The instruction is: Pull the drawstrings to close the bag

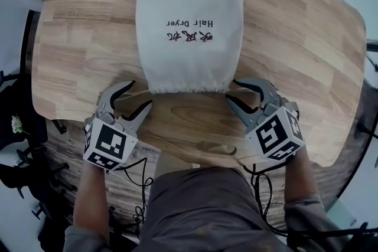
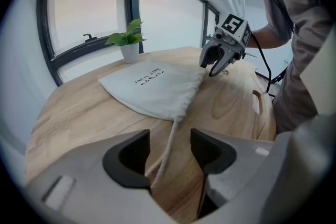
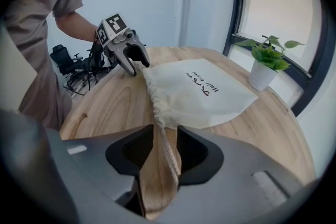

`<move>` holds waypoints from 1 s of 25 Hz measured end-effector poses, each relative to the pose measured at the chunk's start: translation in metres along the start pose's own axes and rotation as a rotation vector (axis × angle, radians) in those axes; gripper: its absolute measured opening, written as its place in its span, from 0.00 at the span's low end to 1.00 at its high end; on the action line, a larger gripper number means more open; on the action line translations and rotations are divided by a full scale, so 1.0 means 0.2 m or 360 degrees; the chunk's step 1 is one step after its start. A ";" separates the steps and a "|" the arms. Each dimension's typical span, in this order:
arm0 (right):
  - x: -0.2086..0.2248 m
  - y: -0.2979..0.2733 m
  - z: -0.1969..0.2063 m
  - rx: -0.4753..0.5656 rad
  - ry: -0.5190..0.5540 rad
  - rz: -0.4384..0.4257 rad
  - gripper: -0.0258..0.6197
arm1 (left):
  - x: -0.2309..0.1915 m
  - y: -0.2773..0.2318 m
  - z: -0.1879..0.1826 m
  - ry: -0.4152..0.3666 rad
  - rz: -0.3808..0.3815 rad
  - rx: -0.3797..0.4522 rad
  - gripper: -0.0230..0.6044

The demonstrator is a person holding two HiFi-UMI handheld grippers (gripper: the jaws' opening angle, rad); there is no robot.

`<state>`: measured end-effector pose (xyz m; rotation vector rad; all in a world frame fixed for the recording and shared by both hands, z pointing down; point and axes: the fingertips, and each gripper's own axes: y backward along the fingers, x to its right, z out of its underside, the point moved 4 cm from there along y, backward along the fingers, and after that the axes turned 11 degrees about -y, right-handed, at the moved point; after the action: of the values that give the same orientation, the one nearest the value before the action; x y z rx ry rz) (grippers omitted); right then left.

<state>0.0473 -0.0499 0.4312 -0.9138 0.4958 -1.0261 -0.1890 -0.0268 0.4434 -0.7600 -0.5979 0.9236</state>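
Note:
A white cloth bag [image 1: 189, 32] printed "Hair Dryer" lies flat on the round wooden table [image 1: 307, 38], its gathered mouth toward me. My left gripper [image 1: 139, 94] stands open at the mouth's left corner. In the left gripper view the left drawstring [image 2: 169, 141] runs out of the bag [image 2: 152, 86] and lies between the spread jaws of that gripper [image 2: 170, 139]. At the right corner my right gripper [image 1: 232, 91] is open too. Its own view shows the right drawstring [image 3: 167, 147] lying between the jaws of the gripper [image 3: 165, 136], close to the right one, with wood showing beside it.
A small potted plant [image 2: 128, 44] stands at the table's far edge beyond the bag. A slot [image 2: 256, 102] is cut in the tabletop near my body. Office chairs [image 3: 65, 57] and cables lie off the table's left side. Windows [image 2: 89, 13] border the far side.

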 end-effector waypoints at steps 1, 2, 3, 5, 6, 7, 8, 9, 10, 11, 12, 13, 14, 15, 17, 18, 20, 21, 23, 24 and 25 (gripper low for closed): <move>0.00 -0.01 0.01 -0.0008 0.0000 -0.0007 0.29 | 0.00 0.00 0.00 0.0010 0.0016 0.0005 0.43; -0.01 -0.02 0.01 -0.0017 0.0000 -0.0014 0.28 | 0.00 -0.01 0.00 0.0022 0.0036 0.0010 0.43; -0.01 -0.03 0.02 -0.0025 0.0001 -0.0020 0.27 | 0.01 -0.01 0.00 0.0029 0.0056 0.0012 0.41; -0.02 -0.04 0.03 -0.0029 -0.0005 -0.0035 0.26 | 0.02 -0.01 -0.01 0.0024 0.0100 0.0013 0.36; -0.02 -0.04 0.03 -0.0025 -0.0015 -0.0041 0.25 | 0.02 -0.01 -0.01 0.0017 0.0122 0.0013 0.33; -0.02 -0.04 0.03 -0.0021 -0.0025 -0.0046 0.25 | 0.03 -0.01 -0.01 0.0010 0.0139 0.0015 0.31; -0.02 -0.04 0.04 -0.0017 -0.0032 -0.0051 0.24 | 0.03 -0.02 -0.01 0.0005 0.0150 0.0017 0.30; -0.02 -0.04 0.04 -0.0015 -0.0034 -0.0057 0.24 | 0.02 -0.02 -0.01 0.0000 0.0151 0.0019 0.28; -0.02 -0.04 0.04 -0.0013 -0.0031 -0.0065 0.24 | 0.02 -0.02 -0.01 -0.0005 0.0146 0.0020 0.24; -0.02 -0.04 0.05 -0.0012 -0.0024 -0.0076 0.23 | 0.01 -0.02 -0.01 -0.0013 0.0138 0.0021 0.19; -0.03 -0.04 0.05 -0.0010 -0.0017 -0.0089 0.21 | 0.01 -0.02 -0.01 -0.0023 0.0132 0.0020 0.14; -0.03 -0.04 0.05 -0.0009 -0.0010 -0.0100 0.20 | 0.00 -0.02 -0.01 -0.0035 0.0130 0.0020 0.09; -0.03 -0.04 0.05 -0.0008 -0.0005 -0.0109 0.19 | 0.00 -0.02 -0.01 -0.0048 0.0131 0.0018 0.07; -0.03 -0.04 0.05 -0.0009 -0.0001 -0.0114 0.17 | 0.00 -0.02 -0.01 -0.0056 0.0133 0.0015 0.07; -0.03 -0.04 0.05 -0.0014 0.0001 -0.0111 0.12 | 0.00 -0.02 -0.01 -0.0065 0.0139 0.0010 0.06; -0.03 -0.04 0.05 -0.0018 -0.0004 -0.0108 0.11 | 0.00 -0.02 -0.01 -0.0069 0.0143 0.0006 0.06; -0.03 -0.04 0.05 -0.0027 -0.0033 -0.0096 0.11 | 0.00 -0.02 -0.01 -0.0083 0.0140 -0.0013 0.05; -0.02 -0.04 0.05 -0.0031 -0.0059 -0.0085 0.10 | 0.00 -0.02 -0.01 -0.0088 0.0128 -0.0028 0.05; -0.01 -0.04 0.05 -0.0033 -0.0108 -0.0060 0.10 | -0.01 -0.02 0.00 -0.0073 0.0095 -0.0051 0.05; -0.01 -0.04 0.05 -0.0034 -0.0118 -0.0051 0.10 | -0.01 -0.02 0.01 -0.0052 0.0085 -0.0056 0.05; 0.00 -0.04 0.06 -0.0037 -0.0116 -0.0046 0.10 | -0.02 -0.02 0.01 -0.0027 0.0082 -0.0059 0.05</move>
<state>0.0505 -0.0466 0.4447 -0.9783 0.4355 -1.0115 -0.1909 -0.0302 0.4475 -0.8044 -0.6137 0.9693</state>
